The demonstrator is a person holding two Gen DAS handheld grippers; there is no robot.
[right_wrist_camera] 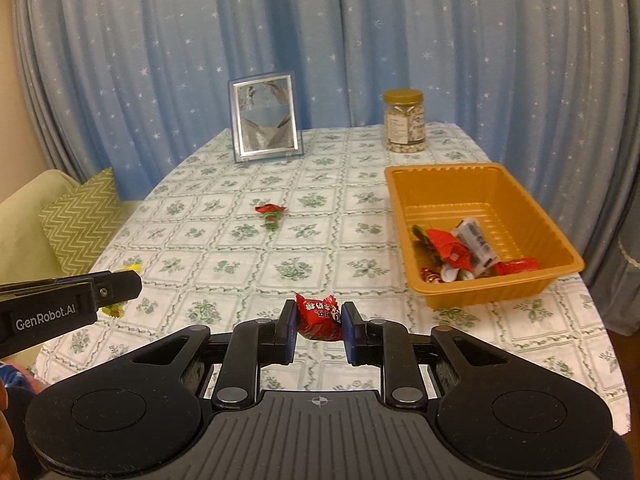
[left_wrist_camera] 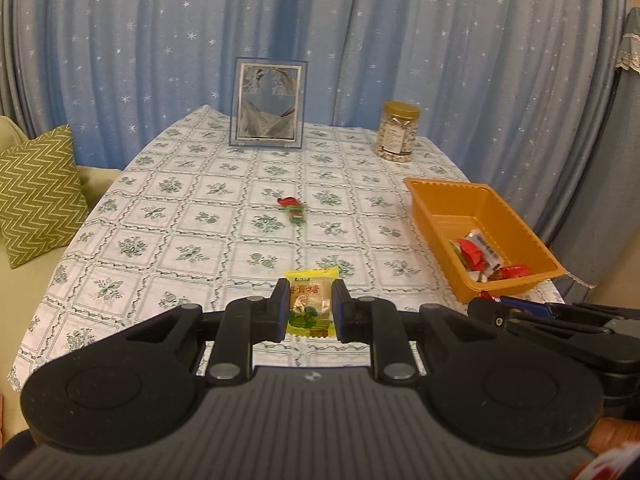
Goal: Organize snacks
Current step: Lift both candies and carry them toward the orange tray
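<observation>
My left gripper [left_wrist_camera: 311, 286] is shut on a yellow snack packet [left_wrist_camera: 311, 305], held above the near part of the table. In the right wrist view that gripper [right_wrist_camera: 120, 285] reaches in from the left with the yellow packet [right_wrist_camera: 112, 309] peeking out around it. My right gripper [right_wrist_camera: 319, 307] is shut on a red candy wrapper [right_wrist_camera: 320, 318]. An orange tray [right_wrist_camera: 520, 192] at the right holds several wrapped snacks [right_wrist_camera: 460, 250]; the same orange tray [left_wrist_camera: 440, 200] shows at the right of the left wrist view. One red and green candy [right_wrist_camera: 271, 214] lies alone mid-table, the candy [left_wrist_camera: 293, 208] also showing in the left wrist view.
A framed picture [right_wrist_camera: 265, 117] stands at the far edge of the floral tablecloth [right_wrist_camera: 224, 240]. A jar with a gold lid [right_wrist_camera: 404, 121] stands behind the tray. A green sofa with a zigzag cushion [left_wrist_camera: 38, 192] is at the left. Blue star curtains hang behind.
</observation>
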